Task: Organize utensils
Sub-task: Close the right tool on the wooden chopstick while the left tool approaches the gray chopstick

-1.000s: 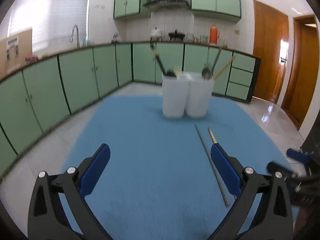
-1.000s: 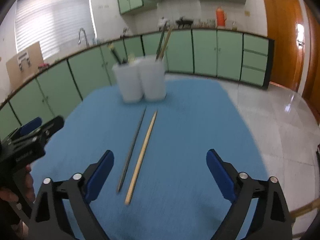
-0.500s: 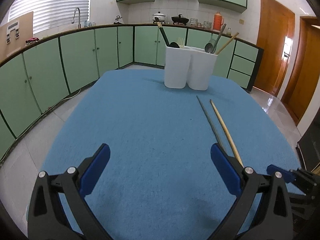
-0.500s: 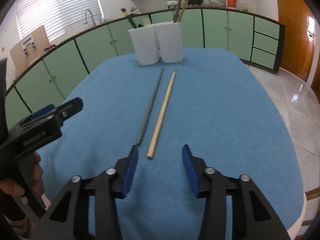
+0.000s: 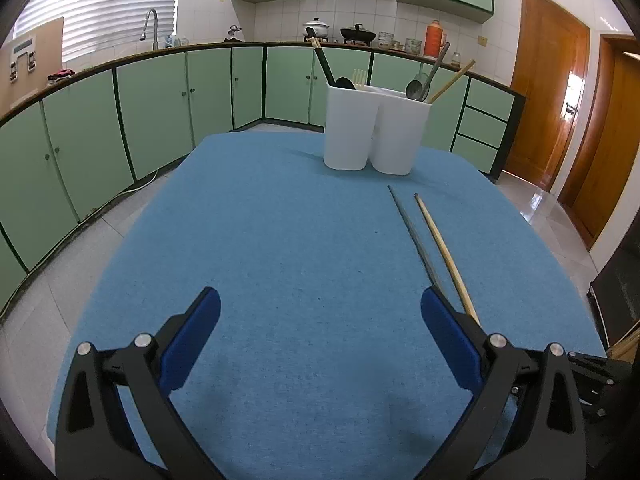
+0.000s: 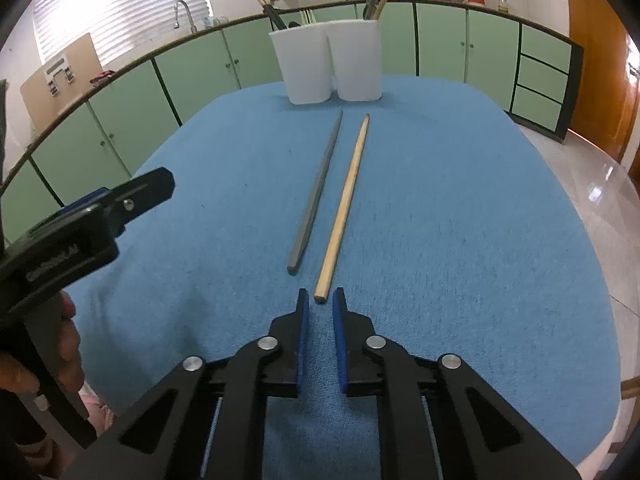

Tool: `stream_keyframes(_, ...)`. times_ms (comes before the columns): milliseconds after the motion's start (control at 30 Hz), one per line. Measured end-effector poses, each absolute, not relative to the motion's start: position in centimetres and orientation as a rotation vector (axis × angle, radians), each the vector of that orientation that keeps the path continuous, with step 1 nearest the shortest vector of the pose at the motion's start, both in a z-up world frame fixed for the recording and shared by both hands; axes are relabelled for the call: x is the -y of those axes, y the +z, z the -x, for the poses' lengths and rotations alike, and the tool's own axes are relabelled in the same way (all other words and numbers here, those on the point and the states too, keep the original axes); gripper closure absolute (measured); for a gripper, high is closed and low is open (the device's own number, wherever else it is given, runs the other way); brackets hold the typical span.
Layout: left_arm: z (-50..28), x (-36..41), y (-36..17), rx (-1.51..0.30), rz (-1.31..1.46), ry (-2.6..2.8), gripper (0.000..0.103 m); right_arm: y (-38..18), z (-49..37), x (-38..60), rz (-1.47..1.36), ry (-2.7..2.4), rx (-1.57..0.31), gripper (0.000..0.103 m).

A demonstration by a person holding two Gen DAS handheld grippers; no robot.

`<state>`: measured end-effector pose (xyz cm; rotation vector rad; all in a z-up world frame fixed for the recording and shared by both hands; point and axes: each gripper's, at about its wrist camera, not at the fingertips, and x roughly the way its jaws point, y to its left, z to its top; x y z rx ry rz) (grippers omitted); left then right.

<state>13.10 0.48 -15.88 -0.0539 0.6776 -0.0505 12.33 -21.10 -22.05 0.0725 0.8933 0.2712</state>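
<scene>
Green kitchen cabinets ring a blue cloth worktop. From the left wrist, the left tongs gape wide over bare cloth; a white twin-cup holder carries spoons and chopsticks. From the right wrist, the right tongs point steeply down, jaws closing (nearly together), the wooden chopstick end just ahead, unpinched, beside a grey metal chopstick.
</scene>
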Motion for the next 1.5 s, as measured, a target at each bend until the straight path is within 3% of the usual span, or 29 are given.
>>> stream_keyframes(433,-13.0,0.5,-16.8,-0.707,0.042,-0.058,0.006,-22.1,-12.9,20.7,-0.067,0.258,-0.907,0.096)
stream_keyframes(1367,-12.4,3.2,-17.0,-0.750,0.029,-0.091,0.006,-22.4,-14.1,23.3,-0.136,0.198,-0.878,0.097)
stream_keyframes(1467,-12.3,4.3,-17.3,-0.759,0.027,-0.110,0.017,-22.4,-14.1,24.1,-0.152,0.181,-0.876,0.097)
stream_keyframes(1500,-12.4,4.7,-17.6,-0.767,0.027,-0.118,0.025,-22.4,-14.1,24.4,-0.156,0.177,-0.876,0.097)
